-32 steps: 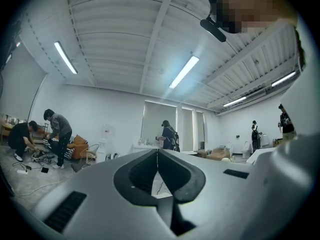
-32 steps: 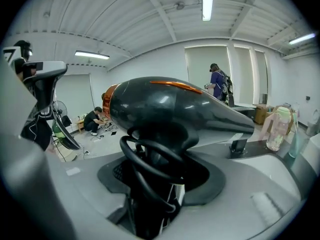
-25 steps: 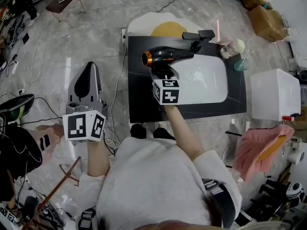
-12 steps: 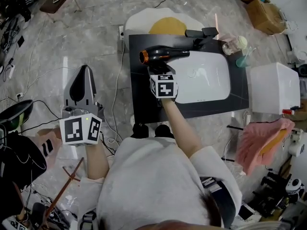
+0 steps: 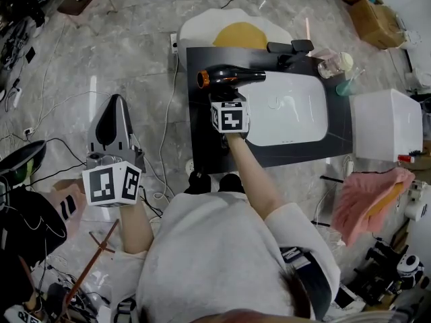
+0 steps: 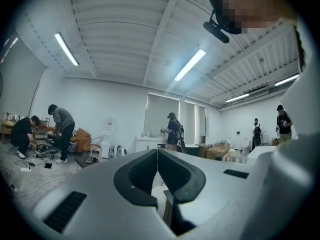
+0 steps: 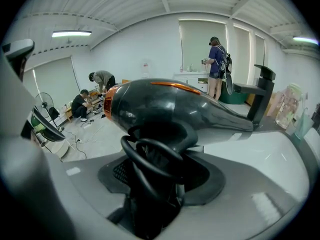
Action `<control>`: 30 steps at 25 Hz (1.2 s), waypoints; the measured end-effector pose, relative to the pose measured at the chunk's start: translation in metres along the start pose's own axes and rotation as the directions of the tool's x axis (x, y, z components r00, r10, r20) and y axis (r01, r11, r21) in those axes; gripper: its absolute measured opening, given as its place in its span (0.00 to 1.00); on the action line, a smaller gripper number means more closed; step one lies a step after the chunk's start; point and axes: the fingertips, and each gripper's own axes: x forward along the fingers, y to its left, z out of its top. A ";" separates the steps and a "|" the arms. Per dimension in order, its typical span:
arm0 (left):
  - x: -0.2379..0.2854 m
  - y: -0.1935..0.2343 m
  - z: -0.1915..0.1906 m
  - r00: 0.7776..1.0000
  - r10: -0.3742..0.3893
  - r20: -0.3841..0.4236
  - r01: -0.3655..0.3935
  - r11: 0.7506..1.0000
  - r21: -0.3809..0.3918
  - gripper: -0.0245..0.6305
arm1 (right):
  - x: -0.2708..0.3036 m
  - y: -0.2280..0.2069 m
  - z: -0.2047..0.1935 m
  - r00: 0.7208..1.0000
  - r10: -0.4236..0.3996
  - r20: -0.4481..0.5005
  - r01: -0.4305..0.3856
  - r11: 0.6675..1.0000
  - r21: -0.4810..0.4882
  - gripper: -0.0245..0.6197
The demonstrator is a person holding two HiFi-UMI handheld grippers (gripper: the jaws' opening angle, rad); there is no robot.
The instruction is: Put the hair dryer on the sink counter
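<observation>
Head view: right claw [image 5: 229, 98] clenched on the handle of the hair dryer [image 5: 232, 77], which lies crosswise over the dark bench [image 5: 202, 136] at about 10 o'clock from the white basin [image 5: 289, 110], orange end toward 9 o'clock; left claw [image 5: 116, 106] hangs off the bench at 8 o'clock, over the floor [image 5: 128, 39]. Left gripper view: jaws closed together, nothing between them. Right gripper view: black handle and looped cord [image 7: 150, 156] wedged between the jaws, dryer body across the top; contact with the bench not discernible.

Grey marble-tile floor [image 5: 135, 52]. White walls [image 6: 100, 99], ribbed white ceiling [image 6: 115, 24], strip lights [image 6: 190, 65] lit. Blinded window [image 6: 159, 115] in far wall. Cardboard box [image 5: 376, 20] far right.
</observation>
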 end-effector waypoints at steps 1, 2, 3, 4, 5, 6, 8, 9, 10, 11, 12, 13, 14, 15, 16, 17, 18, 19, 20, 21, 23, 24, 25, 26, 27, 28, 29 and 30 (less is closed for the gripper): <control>0.000 0.002 0.000 1.000 0.002 -0.001 -0.002 1.000 -0.002 0.05 | 0.002 0.001 -0.001 1.000 0.002 -0.006 -0.001 1.000 0.003 0.43; -0.001 0.004 -0.001 1.000 0.003 -0.002 -0.003 1.000 -0.003 0.05 | 0.004 0.002 -0.002 1.000 0.003 -0.011 -0.003 1.000 0.006 0.43; -0.001 0.006 -0.002 1.000 0.005 -0.003 -0.005 1.000 -0.005 0.05 | 0.006 0.003 -0.003 1.000 0.003 -0.016 -0.003 1.000 0.009 0.43; -0.001 0.007 -0.003 1.000 0.006 -0.004 -0.006 1.000 -0.008 0.05 | 0.007 0.003 -0.004 1.000 0.001 -0.021 -0.001 1.000 0.011 0.43; 0.000 0.008 -0.004 1.000 0.007 -0.005 -0.008 1.000 -0.010 0.05 | 0.008 0.003 -0.005 1.000 -0.003 -0.027 0.003 1.000 0.012 0.43; 0.000 0.010 -0.005 1.000 0.009 -0.007 -0.009 1.000 -0.011 0.05 | 0.010 0.002 -0.006 0.999 -0.006 -0.033 0.006 1.000 0.012 0.43; 0.001 0.011 -0.007 1.000 0.009 -0.010 -0.009 1.000 -0.014 0.05 | 0.013 0.002 -0.008 0.999 -0.005 -0.043 0.006 1.000 0.014 0.43; 0.002 0.012 -0.007 1.000 0.008 -0.012 -0.009 1.000 -0.014 0.05 | 0.015 0.003 -0.008 0.999 -0.005 -0.048 0.006 1.000 0.014 0.43; 0.002 0.013 -0.008 1.000 0.008 -0.013 -0.009 1.000 -0.014 0.05 | 0.017 0.003 -0.009 0.999 -0.006 -0.054 0.007 1.000 0.014 0.43; 0.003 0.014 -0.008 1.000 0.009 -0.013 -0.009 1.000 -0.014 0.05 | 0.018 0.003 -0.009 0.998 -0.008 -0.059 0.009 1.000 0.013 0.43; 0.003 0.015 -0.008 1.000 0.011 -0.013 -0.011 1.000 -0.012 0.05 | 0.019 0.002 -0.010 0.998 -0.010 -0.064 0.011 1.000 0.013 0.43; 0.003 0.016 -0.008 1.000 0.013 -0.013 -0.013 1.000 -0.011 0.05 | 0.021 0.002 -0.011 0.997 -0.012 -0.070 0.013 1.000 0.014 0.43; 0.003 0.017 -0.009 1.000 0.013 -0.014 -0.013 1.000 -0.010 0.05 | 0.022 0.002 -0.012 0.997 -0.014 -0.076 0.015 1.000 0.014 0.43; 0.003 0.018 -0.009 1.000 0.013 -0.016 -0.013 1.000 -0.012 0.05 | 0.023 0.002 -0.013 0.997 -0.015 -0.082 0.016 1.000 0.014 0.43; 0.003 0.018 -0.010 1.000 0.012 -0.017 -0.012 1.000 -0.013 0.05 | 0.023 0.002 -0.014 0.996 -0.017 -0.089 0.018 1.000 0.012 0.43; 0.003 0.019 -0.010 1.000 0.012 -0.018 -0.013 1.000 -0.013 0.05 | 0.023 0.002 -0.015 0.995 -0.020 -0.096 0.021 1.000 0.010 0.43; 0.003 0.019 -0.010 1.000 0.012 -0.018 -0.013 1.000 -0.013 0.05 | 0.023 0.002 -0.016 0.994 -0.024 -0.103 0.025 1.000 0.008 0.43; 0.003 0.020 -0.010 1.000 0.012 -0.019 -0.012 1.000 -0.014 0.05 | 0.023 0.001 -0.017 0.994 -0.028 -0.109 0.029 1.000 0.006 0.43; 0.003 0.020 -0.011 1.000 0.010 -0.020 -0.011 1.000 -0.015 0.05 | 0.022 0.001 -0.017 0.993 -0.033 -0.115 0.034 0.999 0.005 0.43; 0.003 0.020 -0.011 1.000 0.009 -0.021 -0.009 1.000 -0.017 0.05 | 0.022 0.000 -0.017 0.992 -0.039 -0.120 0.040 0.999 0.004 0.43; 0.004 0.020 -0.013 1.000 0.004 -0.023 -0.004 1.000 -0.018 0.05 | 0.021 0.000 -0.018 0.991 -0.045 -0.127 0.045 0.999 0.003 0.43; 0.005 0.020 -0.013 1.000 0.001 -0.024 -0.002 1.000 -0.018 0.05 | 0.022 0.000 -0.018 0.990 -0.045 -0.131 0.045 0.999 0.001 0.43; 0.005 0.019 -0.013 1.000 -0.002 -0.024 0.001 1.000 -0.019 0.05 | 0.022 0.001 -0.018 0.990 -0.043 -0.135 0.043 0.999 -0.001 0.43; 0.006 0.019 -0.013 1.000 -0.005 -0.023 0.004 1.000 -0.019 0.05 | 0.024 0.001 -0.019 0.990 -0.039 -0.138 0.039 0.999 -0.002 0.44; 0.006 0.019 -0.014 1.000 -0.008 -0.023 0.007 1.000 -0.021 0.05 | 0.026 0.003 -0.021 0.990 -0.031 -0.139 0.031 1.000 -0.004 0.44; 0.006 0.018 -0.015 1.000 -0.010 -0.022 0.010 1.000 -0.023 0.05 | 0.029 0.004 -0.023 0.990 -0.024 -0.140 0.023 1.000 -0.005 0.44; 0.007 0.018 -0.016 1.000 -0.013 -0.023 0.012 1.000 -0.025 0.05 | 0.031 0.004 -0.024 0.990 -0.021 -0.141 0.020 1.000 -0.008 0.45; 0.007 0.017 -0.016 1.000 -0.015 -0.023 0.014 1.000 -0.027 0.05 | 0.031 0.004 -0.025 0.989 -0.025 -0.144 0.023 1.000 -0.011 0.45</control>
